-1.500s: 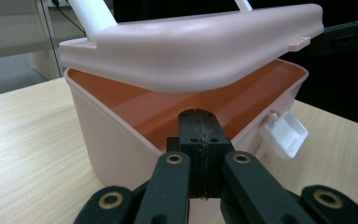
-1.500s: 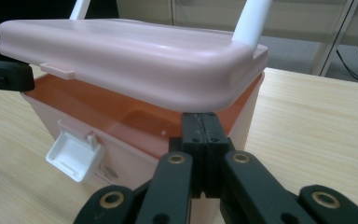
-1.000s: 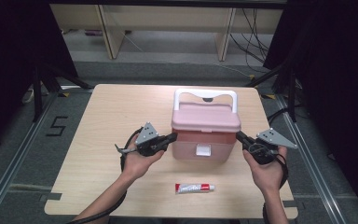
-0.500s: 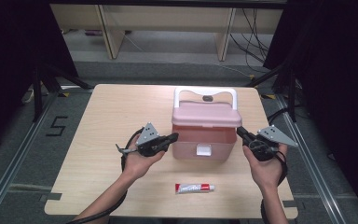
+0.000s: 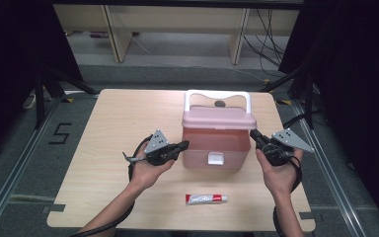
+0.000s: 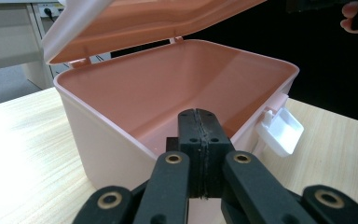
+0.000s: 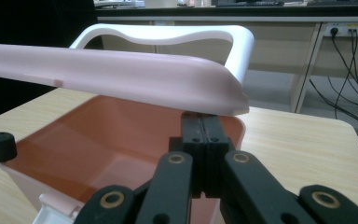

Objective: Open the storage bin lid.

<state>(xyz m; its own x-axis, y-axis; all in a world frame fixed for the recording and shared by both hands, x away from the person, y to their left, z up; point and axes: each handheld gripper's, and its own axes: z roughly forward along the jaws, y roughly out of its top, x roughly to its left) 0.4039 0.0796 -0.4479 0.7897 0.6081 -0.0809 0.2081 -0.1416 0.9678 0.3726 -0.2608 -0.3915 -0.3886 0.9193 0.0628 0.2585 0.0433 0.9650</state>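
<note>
Box [image 5: 216, 145] at the middle of the desk [image 5: 103, 128], lid [image 5: 218, 117] raised above it, handle [image 5: 217, 97] behind, tube [image 5: 206, 199] on the desk before the box, left gripper [image 5: 181, 146] at the box's left side, right gripper [image 5: 253, 135] at its right.

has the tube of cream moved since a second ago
No. The tube lies at the same spot on the table, just in front of the pink box.

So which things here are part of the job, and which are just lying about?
In the job:
- pink box, lid partly raised
- left tongs, shut, at its left side
- right tongs, shut, under the lid's right edge

Lying about:
- small tube on the table, untouched
</note>
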